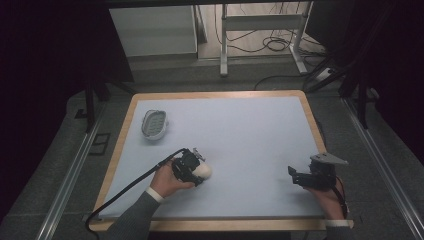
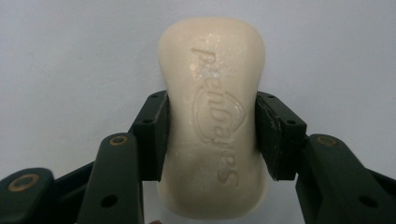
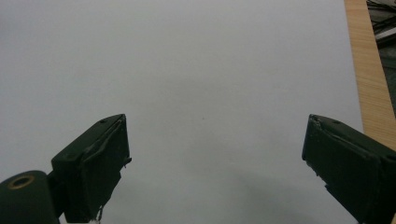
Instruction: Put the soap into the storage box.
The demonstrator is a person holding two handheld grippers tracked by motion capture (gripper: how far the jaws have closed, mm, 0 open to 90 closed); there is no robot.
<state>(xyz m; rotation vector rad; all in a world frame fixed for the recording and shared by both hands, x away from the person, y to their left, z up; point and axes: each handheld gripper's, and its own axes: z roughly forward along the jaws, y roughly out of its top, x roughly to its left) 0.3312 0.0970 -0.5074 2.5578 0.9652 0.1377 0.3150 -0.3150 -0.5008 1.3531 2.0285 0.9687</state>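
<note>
Here, clamped across the narrow waist of the soap (image 2: 212,126) by the left gripper (image 2: 212,135), pads flat on both long sides, likely so the slick bar cannot twist out; held low at the near left of the mat (image 1: 250,130), forearm angled in from the bottom edge, gripper pointed right. Further right, resting near the mat's edge, the right gripper (image 3: 215,168) with jaws spread wide and nothing between. Beyond, at far left, waiting well apart: the dish (image 1: 154,123), probably the soap's destination.
</note>
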